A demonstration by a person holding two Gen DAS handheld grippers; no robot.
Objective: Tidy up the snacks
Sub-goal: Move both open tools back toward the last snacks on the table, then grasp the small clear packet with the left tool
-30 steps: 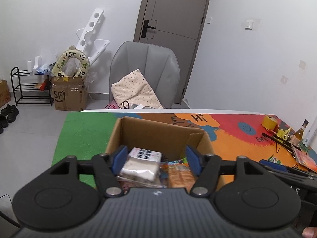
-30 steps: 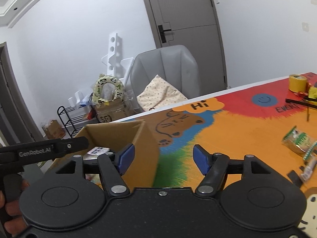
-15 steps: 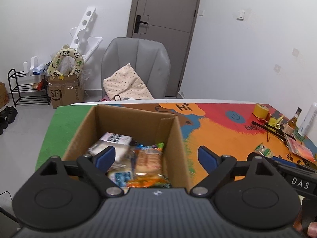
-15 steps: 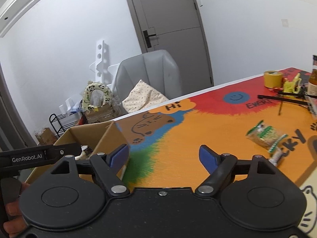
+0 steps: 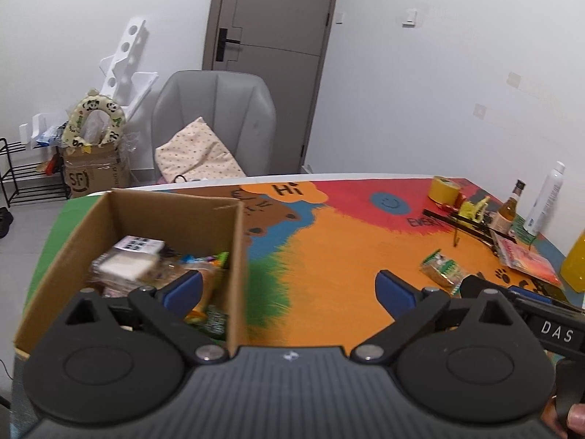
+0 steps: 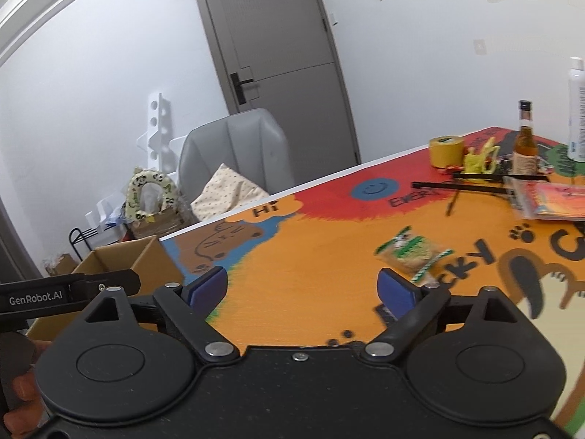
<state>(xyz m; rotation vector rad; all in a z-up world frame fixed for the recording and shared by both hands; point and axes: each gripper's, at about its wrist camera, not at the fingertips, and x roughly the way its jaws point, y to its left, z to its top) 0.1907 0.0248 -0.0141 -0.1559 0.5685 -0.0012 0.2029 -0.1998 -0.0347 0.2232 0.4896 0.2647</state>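
An open cardboard box stands at the left of the colourful table and holds several snack packets. It also shows in the right wrist view. A green-and-white snack packet lies on the orange part of the table, also in the right wrist view. My left gripper is open and empty, over the box's right wall. My right gripper is open and empty above the table, the packet just ahead of its right finger.
At the far right stand a yellow tape roll, a brown bottle, a white bottle, black rods and a red packet. A grey chair with a cushion stands behind the table.
Both grippers have swung right, away from the box toward the orange table area. The left jaws have opened wider. The green snack packet has come nearer in both views.
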